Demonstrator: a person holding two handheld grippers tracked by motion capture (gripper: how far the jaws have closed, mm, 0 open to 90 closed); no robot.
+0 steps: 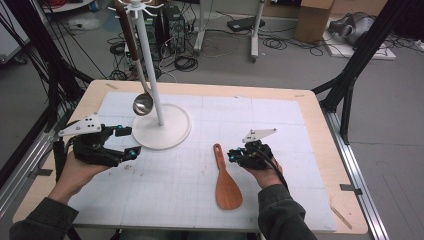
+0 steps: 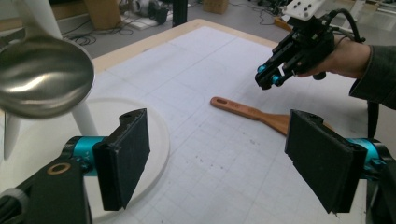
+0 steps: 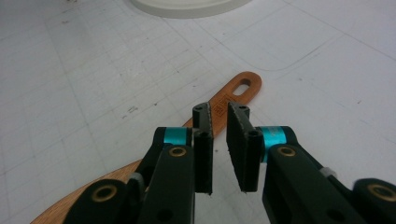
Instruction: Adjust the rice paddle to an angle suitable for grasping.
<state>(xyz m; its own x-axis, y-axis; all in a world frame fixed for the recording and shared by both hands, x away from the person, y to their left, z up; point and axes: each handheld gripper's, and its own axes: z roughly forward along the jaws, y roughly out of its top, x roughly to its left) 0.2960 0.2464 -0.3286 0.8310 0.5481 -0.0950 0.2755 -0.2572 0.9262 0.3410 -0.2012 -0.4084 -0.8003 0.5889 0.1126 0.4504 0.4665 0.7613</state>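
Observation:
A wooden rice spatula [image 1: 225, 185] lies flat on the white gridded mat, its handle pointing away from me. My right gripper [image 1: 231, 156] hovers just right of that handle. In the right gripper view its pads [image 3: 219, 109] stand almost together with a thin slit between them, nothing in it, above the spatula's handle [image 3: 236, 91]. My left gripper [image 1: 129, 142] is at the mat's left, beside the stand's base, jaws wide apart and empty [image 2: 218, 126]. A steel ladle [image 1: 142, 104] hangs from the white stand [image 1: 150, 60], its bowl [image 2: 42, 77] close above the left jaw.
The stand's round white base [image 1: 172, 132] sits at the mat's back left. The mat [image 1: 280, 120] covers most of the wooden table [image 1: 320, 150]. From the left gripper view the right gripper [image 2: 266, 79] is seen beyond the spatula [image 2: 243, 111]. Cables and frames lie on the floor behind.

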